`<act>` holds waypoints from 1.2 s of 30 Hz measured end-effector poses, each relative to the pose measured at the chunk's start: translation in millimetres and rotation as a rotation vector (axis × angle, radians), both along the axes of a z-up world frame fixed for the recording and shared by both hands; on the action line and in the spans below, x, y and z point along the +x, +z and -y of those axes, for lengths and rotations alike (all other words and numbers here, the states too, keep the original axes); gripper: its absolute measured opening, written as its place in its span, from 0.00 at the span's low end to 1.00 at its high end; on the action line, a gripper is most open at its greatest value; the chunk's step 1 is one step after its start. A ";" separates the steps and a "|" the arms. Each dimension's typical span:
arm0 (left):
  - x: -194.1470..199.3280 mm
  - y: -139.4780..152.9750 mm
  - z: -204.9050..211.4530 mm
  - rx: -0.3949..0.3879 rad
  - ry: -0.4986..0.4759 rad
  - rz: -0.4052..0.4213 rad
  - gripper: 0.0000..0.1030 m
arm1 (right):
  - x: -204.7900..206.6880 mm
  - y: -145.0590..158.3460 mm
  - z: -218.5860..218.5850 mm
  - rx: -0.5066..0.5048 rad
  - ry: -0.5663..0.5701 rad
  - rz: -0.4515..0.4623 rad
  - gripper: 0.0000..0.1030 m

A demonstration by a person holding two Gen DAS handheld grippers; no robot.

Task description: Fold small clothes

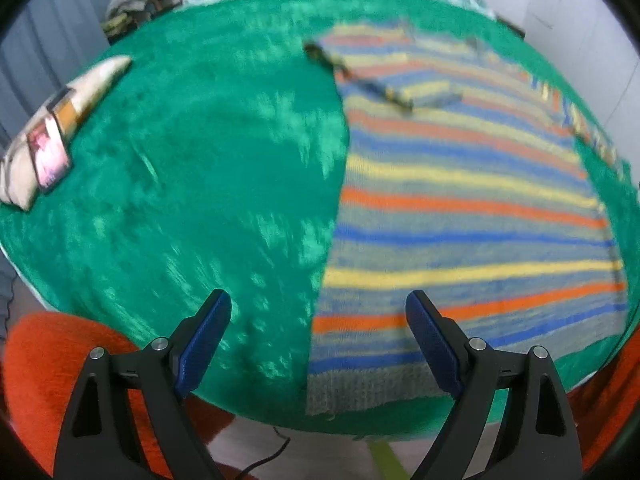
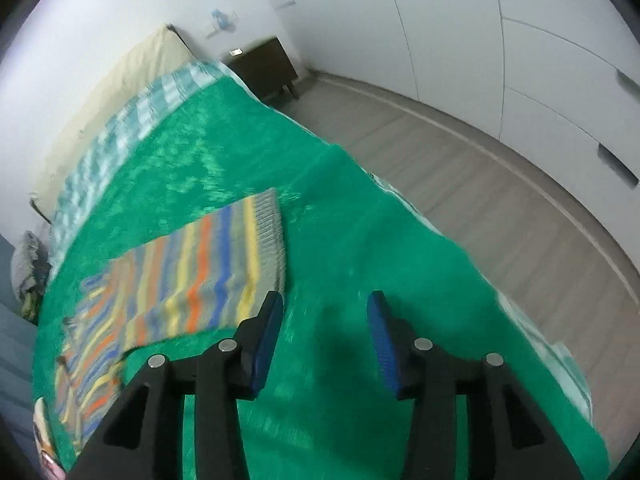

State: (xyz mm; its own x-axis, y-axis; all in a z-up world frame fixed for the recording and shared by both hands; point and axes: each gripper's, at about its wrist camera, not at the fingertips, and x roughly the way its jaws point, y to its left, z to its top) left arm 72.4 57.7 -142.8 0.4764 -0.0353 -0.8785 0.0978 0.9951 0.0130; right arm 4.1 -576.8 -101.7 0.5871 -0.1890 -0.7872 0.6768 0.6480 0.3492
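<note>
A small knitted sweater (image 1: pixel 460 216) with orange, yellow, blue and grey stripes lies flat on a green blanket (image 1: pixel 192 184), one sleeve folded across its chest. In the left wrist view my left gripper (image 1: pixel 319 300) is open and empty above the sweater's grey hem corner at the near bed edge. In the right wrist view the sweater (image 2: pixel 192 280) lies to the left, its grey ribbed hem nearest. My right gripper (image 2: pixel 324 300) is open and empty over bare blanket (image 2: pixel 380 248), just right of that hem.
A folded cream garment with a picture print (image 1: pixel 48 136) lies at the blanket's left edge. An orange cloth (image 1: pixel 44 372) hangs below the near edge. A checked sheet (image 2: pixel 120 136), a dark nightstand (image 2: pixel 264 68), grey floor (image 2: pixel 480 184) and white wardrobe doors (image 2: pixel 540 60) lie beyond.
</note>
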 end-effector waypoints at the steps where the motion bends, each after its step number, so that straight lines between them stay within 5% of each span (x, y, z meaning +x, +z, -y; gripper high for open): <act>1: 1.0 15.4 2.8 -0.018 -0.022 0.030 0.88 | -9.8 7.4 -10.1 0.016 0.020 0.036 0.46; 7: 53.6 67.8 45.6 -0.050 -0.243 0.108 0.92 | -27.5 37.4 -116.0 0.041 0.330 0.145 0.55; 11: 100.5 51.8 100.5 0.136 -0.461 0.108 0.92 | -18.4 33.3 -204.1 0.045 0.578 0.138 0.55; 15: 147.9 17.2 132.6 0.176 -0.520 0.029 0.92 | -12.1 18.9 -264.7 0.011 0.750 0.097 0.55; 18: 188.0 -16.7 138.0 0.176 -0.447 -0.039 0.87 | -11.7 14.9 -285.9 -0.031 0.839 0.083 0.55; 20: 200.3 -32.7 132.9 0.142 -0.405 -0.087 0.67 | -14.5 10.0 -293.7 -0.058 0.866 0.072 0.55; 21: 205.0 -36.5 127.4 0.097 -0.394 -0.107 0.44 | -17.8 4.4 -293.0 -0.056 0.871 0.057 0.55; 22: 209.0 -33.8 119.0 0.041 -0.366 -0.101 0.09 | -19.0 0.2 -291.6 -0.054 0.872 0.045 0.55; 25: 216.9 -8.3 82.7 -0.101 -0.265 -0.076 0.04 | -19.0 -8.2 -291.3 -0.063 0.872 0.009 0.55; 28: 231.0 35.2 -10.1 -0.248 -0.004 0.026 0.04 | -19.6 -8.9 -287.2 -0.060 0.864 0.000 0.55; 33: 241.0 36.4 -147.6 -0.260 0.482 0.039 0.04 | -17.3 -14.9 -290.5 -0.075 0.875 -0.045 0.55; 36: 247.1 13.9 -173.4 -0.271 0.528 -0.030 0.03 | -11.4 -20.5 -294.0 -0.065 0.882 -0.068 0.55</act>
State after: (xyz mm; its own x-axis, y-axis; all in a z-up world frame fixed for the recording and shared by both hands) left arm 319.4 231.1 -129.0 0.4658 -0.0249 -0.8845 -0.4153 0.8766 -0.2433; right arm -7.4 -282.8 -122.3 0.4925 0.2645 -0.8291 -0.0606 0.9608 0.2705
